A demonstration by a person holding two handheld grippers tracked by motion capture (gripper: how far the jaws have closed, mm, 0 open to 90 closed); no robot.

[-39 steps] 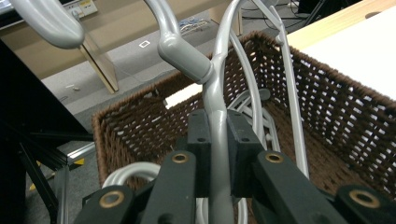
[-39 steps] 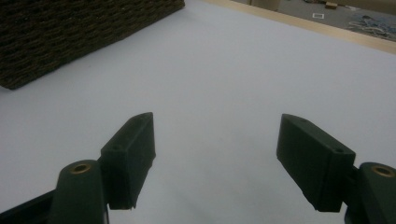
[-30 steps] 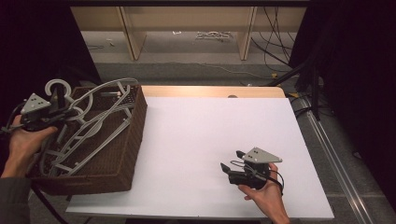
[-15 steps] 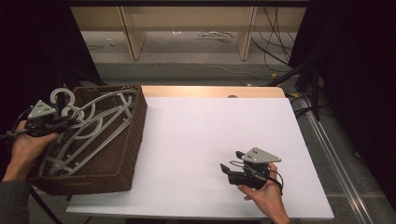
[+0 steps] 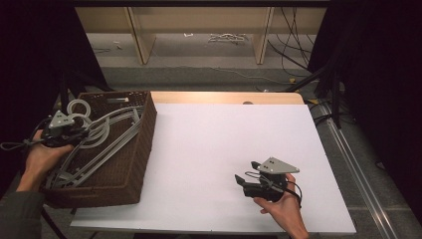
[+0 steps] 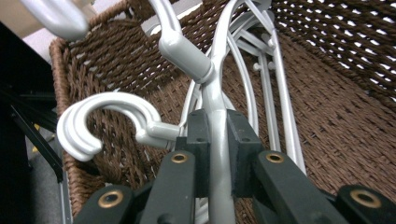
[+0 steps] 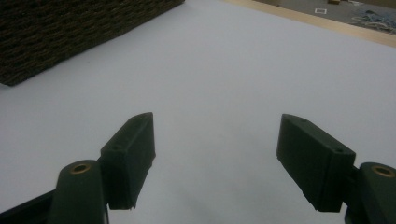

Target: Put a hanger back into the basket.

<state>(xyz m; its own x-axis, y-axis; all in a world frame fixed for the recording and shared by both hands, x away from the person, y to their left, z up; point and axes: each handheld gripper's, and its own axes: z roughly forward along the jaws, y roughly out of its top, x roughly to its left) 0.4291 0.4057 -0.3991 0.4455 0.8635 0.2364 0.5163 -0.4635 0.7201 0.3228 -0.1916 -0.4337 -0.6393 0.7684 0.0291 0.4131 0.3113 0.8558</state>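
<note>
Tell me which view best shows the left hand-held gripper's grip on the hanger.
The left gripper view: the left hand-held gripper has both pads clamped on the grey hanger just below its hook. The high view shows it small, above the wicker basket. The right gripper view catches just the basket's corner.

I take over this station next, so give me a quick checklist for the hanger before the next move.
1. Left tool shut on the grey hanger: ok.
2. Pads clamp the hanger's neck squarely: ok.
3. Held hanger free of the other hangers in the wicker basket: cannot tell.
4. Right tool open, nothing between its jaws: ok.
5. White table bare in front of the right tool: ok.
</note>
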